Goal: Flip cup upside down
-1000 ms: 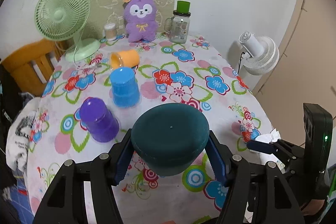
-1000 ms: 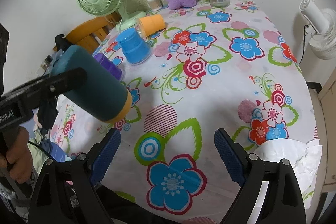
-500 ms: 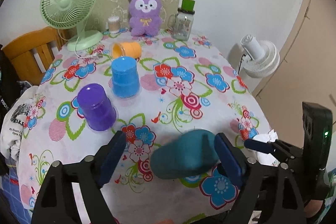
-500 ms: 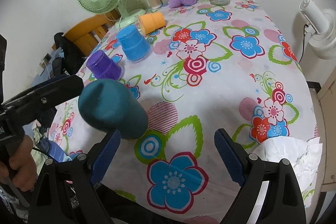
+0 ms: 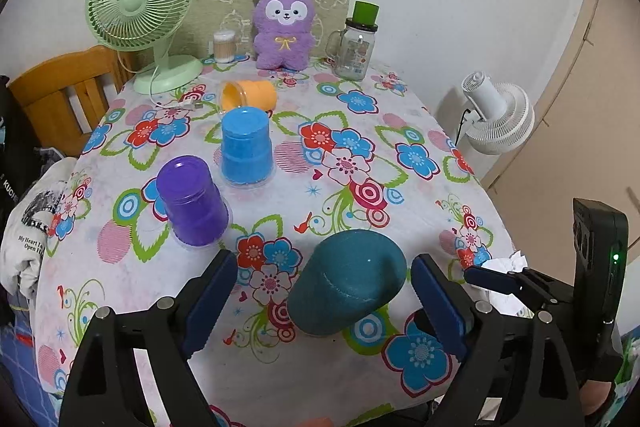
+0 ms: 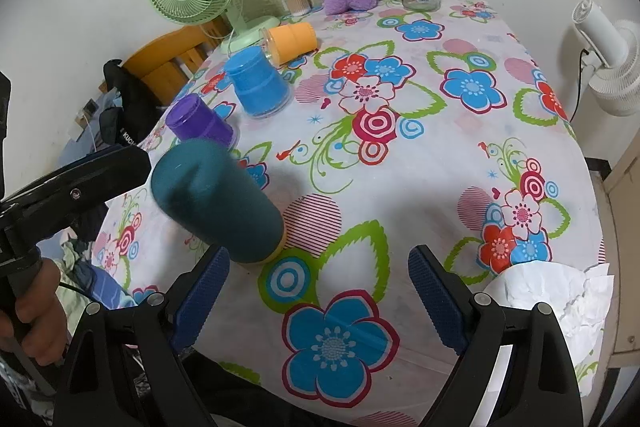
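Observation:
A dark teal cup [image 5: 347, 283] stands mouth down on the flowered tablecloth [image 5: 328, 187], tilted, between the open fingers of my left gripper [image 5: 324, 307], which does not grip it. It also shows in the right wrist view [image 6: 218, 203], leaning with its rim on the cloth. A purple cup [image 5: 188, 201] and a blue cup [image 5: 246, 147] stand upside down behind it. An orange cup [image 5: 248, 95] lies on its side. My right gripper [image 6: 316, 291] is open and empty over the table's near edge.
A green desk fan [image 5: 140, 7], a purple plush toy [image 5: 284, 27], a glass jar with a green lid [image 5: 356, 43] and a small jar of swabs [image 5: 224, 47] stand at the back. Crumpled white paper [image 6: 560, 291] lies at the near right edge. A wooden chair [image 5: 60, 91] stands left.
My left gripper has opened and let go of the teal cup, which now rests mouth down on the cloth. The gripper has drawn back a little. The right gripper has stayed still.

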Available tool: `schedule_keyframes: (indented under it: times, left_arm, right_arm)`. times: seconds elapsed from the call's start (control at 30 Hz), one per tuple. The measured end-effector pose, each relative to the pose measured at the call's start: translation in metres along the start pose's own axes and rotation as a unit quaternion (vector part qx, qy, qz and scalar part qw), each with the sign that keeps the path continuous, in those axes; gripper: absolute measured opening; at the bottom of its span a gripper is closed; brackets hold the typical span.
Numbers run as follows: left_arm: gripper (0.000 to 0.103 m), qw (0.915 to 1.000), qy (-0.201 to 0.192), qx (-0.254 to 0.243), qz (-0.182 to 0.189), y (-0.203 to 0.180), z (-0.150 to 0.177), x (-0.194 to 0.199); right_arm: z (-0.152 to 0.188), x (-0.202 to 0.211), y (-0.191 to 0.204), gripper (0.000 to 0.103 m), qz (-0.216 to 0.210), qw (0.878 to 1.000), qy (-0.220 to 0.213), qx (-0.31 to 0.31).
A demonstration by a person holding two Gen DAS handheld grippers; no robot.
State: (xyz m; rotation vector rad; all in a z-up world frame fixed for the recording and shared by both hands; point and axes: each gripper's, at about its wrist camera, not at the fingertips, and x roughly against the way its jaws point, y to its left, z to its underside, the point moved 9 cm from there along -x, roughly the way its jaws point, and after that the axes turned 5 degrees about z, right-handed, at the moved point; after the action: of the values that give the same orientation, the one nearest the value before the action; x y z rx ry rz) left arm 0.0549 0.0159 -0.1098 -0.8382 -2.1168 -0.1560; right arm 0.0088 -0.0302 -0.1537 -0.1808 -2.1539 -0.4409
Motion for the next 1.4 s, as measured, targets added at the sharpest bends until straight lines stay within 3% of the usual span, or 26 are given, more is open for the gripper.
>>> schedule_keyframes:
  times: [0.33,0.67,1.4]
  left_arm:
    - [0.091,0.9999,-0.009,0.007,-0.004,0.004,0.002,0.008]
    - [0.097,0.9981,-0.051,0.021,-0.028,0.018,-0.002,0.028]
    - [0.098,0.988,-0.126,0.038,-0.081,0.05,-0.011,0.069]
  right_arm:
    - [-0.003,0.008,0.003,0.093,0.006,1.0,-0.009,0.005]
    - [-0.019,0.022,0.016,0.093,0.014,0.999,-0.031,0.018]
    - [-0.055,0.048,0.057,0.093,0.015,0.994,-0.084,0.066]
